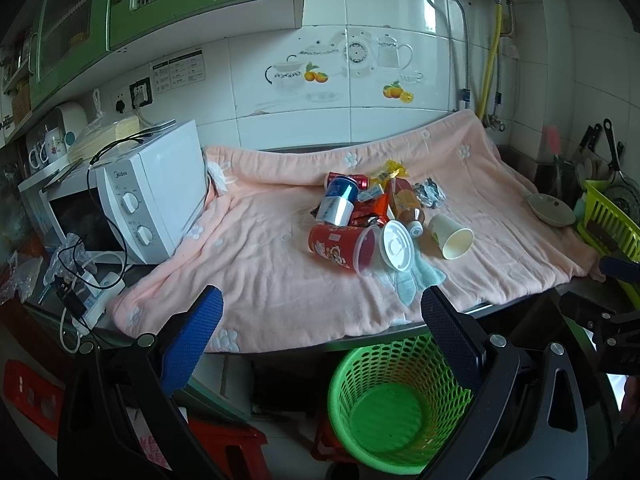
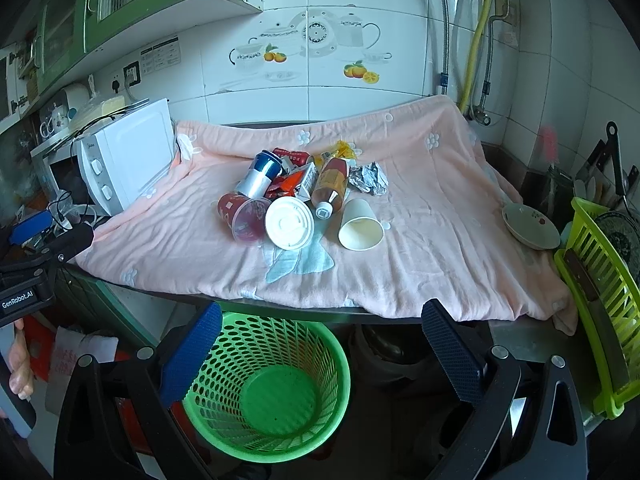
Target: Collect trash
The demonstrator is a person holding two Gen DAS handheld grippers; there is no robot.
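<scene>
A heap of trash lies on a pink towel: a red plastic cup on its side, a white lid, a white paper cup, a tea bottle, a blue can, wrappers and crumpled foil. A green mesh bin stands on the floor below the counter's edge. My left gripper and right gripper are open and empty, held above the bin, short of the counter.
A white microwave stands at the left on the counter. A shallow dish and a yellow-green dish rack are at the right. Cables and a power strip lie by the microwave.
</scene>
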